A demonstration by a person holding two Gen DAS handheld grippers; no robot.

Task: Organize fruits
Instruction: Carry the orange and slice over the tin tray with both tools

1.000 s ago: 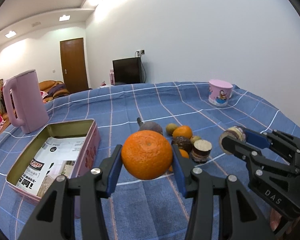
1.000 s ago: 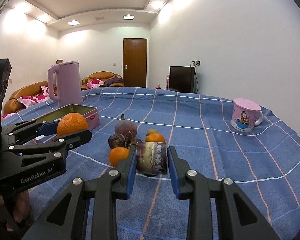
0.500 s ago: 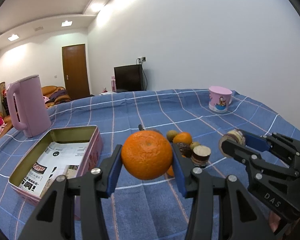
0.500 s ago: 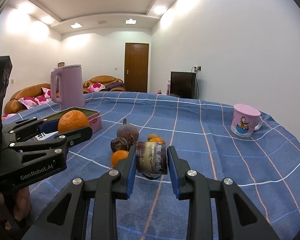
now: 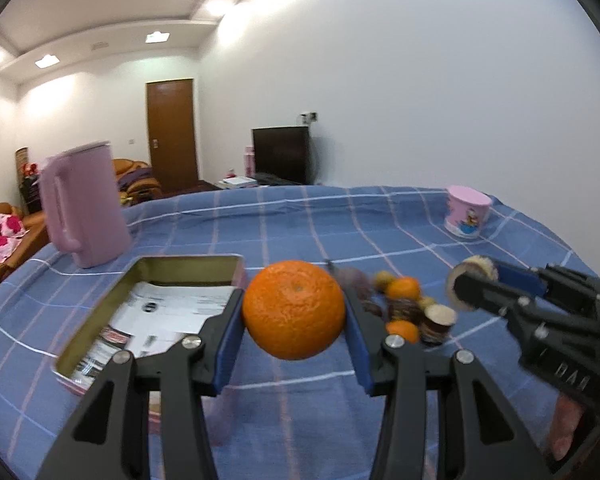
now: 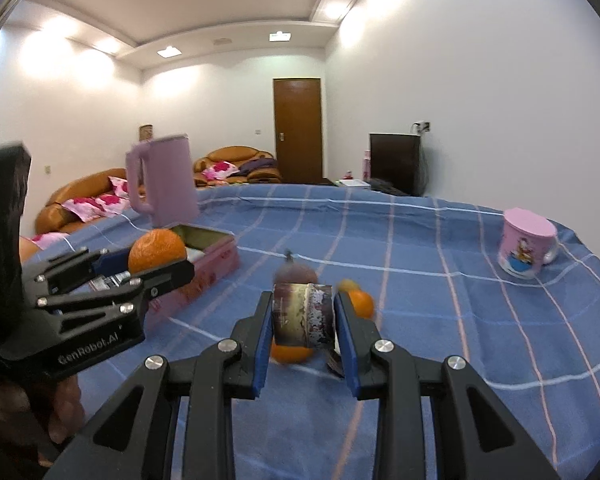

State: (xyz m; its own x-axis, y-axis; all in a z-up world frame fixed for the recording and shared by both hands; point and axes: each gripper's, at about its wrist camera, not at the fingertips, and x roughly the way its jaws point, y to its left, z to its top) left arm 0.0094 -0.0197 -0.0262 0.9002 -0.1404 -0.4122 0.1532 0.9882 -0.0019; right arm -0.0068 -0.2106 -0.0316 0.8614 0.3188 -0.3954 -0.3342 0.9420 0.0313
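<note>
Left hand-held gripper: closed on a round, dimpled orange, held clear above the blue checked cloth on the bench; stem dimple faces up and toward the camera.
Right hand-held gripper: clamped on a short purple-brown cut cylinder of fruit, long axis level, running pad to pad.
Open tin: a rectangular gold-lined pink tin box with printed paper inside sits just left of the held orange, long axis running away from the camera.
Fruit pile: small oranges, dark fruits and another cut piece lie clustered on the cloth, partly behind the grippers.
Around: tall pink jug beyond the tin; pink cartoon mug far right.
Hard to make out: pile is blurred; individual dark fruits unclear.
</note>
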